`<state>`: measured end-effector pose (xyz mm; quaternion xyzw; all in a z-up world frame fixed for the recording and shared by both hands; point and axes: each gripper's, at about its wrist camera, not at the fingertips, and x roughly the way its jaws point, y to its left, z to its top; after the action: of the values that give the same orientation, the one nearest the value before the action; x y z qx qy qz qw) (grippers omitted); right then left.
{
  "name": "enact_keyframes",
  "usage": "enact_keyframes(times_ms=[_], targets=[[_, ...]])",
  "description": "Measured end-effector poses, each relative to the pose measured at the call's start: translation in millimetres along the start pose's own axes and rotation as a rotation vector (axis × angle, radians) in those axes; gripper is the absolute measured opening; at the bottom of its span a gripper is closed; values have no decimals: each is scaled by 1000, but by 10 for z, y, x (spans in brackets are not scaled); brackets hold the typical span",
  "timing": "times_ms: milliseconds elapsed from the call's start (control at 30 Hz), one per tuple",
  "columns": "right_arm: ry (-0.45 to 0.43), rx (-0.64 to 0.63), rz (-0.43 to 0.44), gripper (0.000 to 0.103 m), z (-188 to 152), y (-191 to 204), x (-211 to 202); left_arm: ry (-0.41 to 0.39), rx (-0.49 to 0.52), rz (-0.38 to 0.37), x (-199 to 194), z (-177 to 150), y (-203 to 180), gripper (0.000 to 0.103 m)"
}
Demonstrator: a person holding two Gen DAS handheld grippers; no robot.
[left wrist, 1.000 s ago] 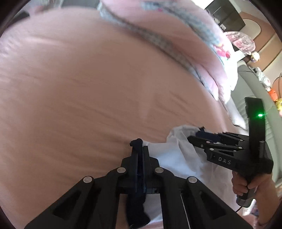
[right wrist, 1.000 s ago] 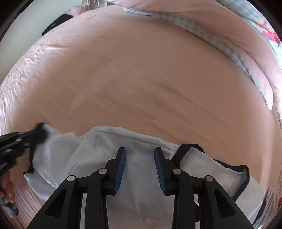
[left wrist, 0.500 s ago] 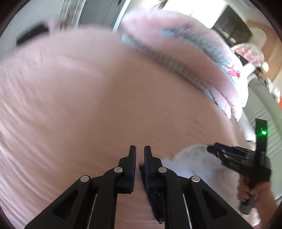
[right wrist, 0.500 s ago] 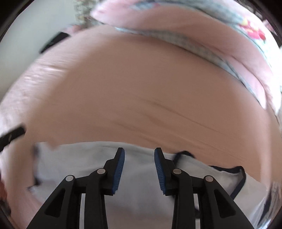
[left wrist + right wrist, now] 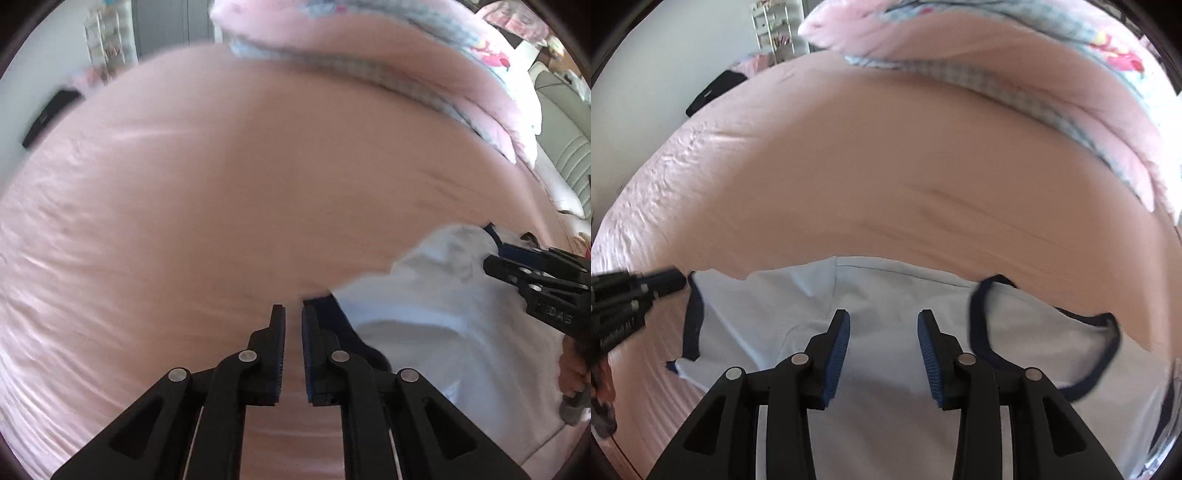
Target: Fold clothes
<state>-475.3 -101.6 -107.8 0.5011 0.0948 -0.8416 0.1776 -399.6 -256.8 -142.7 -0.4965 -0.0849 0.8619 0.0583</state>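
Note:
A white garment with navy trim (image 5: 886,295) lies on the pink bed sheet (image 5: 886,166). My right gripper (image 5: 883,325) is open above the garment's middle and holds nothing. It also shows at the right edge of the left wrist view (image 5: 535,273), over the garment (image 5: 424,314). My left gripper (image 5: 293,325) is open by a narrow gap and empty, just left of the garment's navy-trimmed edge. It also shows at the left edge of the right wrist view (image 5: 665,282), beside the garment's left corner.
A pink quilt with a checked border (image 5: 388,66) is piled at the far side of the bed. A dark object (image 5: 713,92) lies at the bed's far left edge. A grey padded headboard (image 5: 565,155) stands at the right.
My left gripper has let go of the garment's navy edge and opened slightly, moving left off the cloth. The garment now lies flatter on the sheet. My right gripper stayed open.

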Motion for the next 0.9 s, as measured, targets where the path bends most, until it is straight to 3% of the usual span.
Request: enact_keyframes(times_ms=[67,133,167,233,300,333,367,433,533,600,633,700,767,833,867,900], targets=[[2,19,13,38,-93,-20,-88,14,28,-154,25,-23,-126,7],[11,26,19,38,-217,-48,-106,40,112,-210,88,-94,-307,8],[16,24,14,38,-272,-71,-100,64,166,-197,135,-148,-388,8],[38,19,0,37,-380,-103,-148,144,202,-85,187,-338,-303,8],[40,36,-5,38,-531,-215,-364,162,113,-44,47,-335,-139,8],[40,46,-9,38,-605,-272,-474,168,74,32,-44,-318,-86,8],[34,60,-12,38,-685,-338,-601,154,60,52,-164,-339,-85,8],[36,93,-3,38,-889,-463,-853,118,46,33,-422,-412,-118,8],[67,117,-4,38,-1228,-539,-1111,130,59,-203,-603,-615,-440,9],[76,115,-3,38,-1475,-516,-1241,143,119,-211,-518,-732,-752,9],[90,119,-4,38,-1594,-517,-1263,161,143,-200,-448,-829,-854,9],[118,127,-8,38,-1839,-523,-1303,248,158,-68,-286,-1026,-904,8],[167,127,-51,38,-2099,-552,-1273,220,104,-20,-439,-1130,-774,11],[201,134,-93,38,-2292,-594,-1254,195,18,161,-658,-1189,-529,11],[214,144,-108,38,-2375,-618,-1251,147,-41,186,-805,-1227,-377,11],[222,149,-118,38,-2429,-615,-1244,134,-75,148,-866,-1282,-288,11]])
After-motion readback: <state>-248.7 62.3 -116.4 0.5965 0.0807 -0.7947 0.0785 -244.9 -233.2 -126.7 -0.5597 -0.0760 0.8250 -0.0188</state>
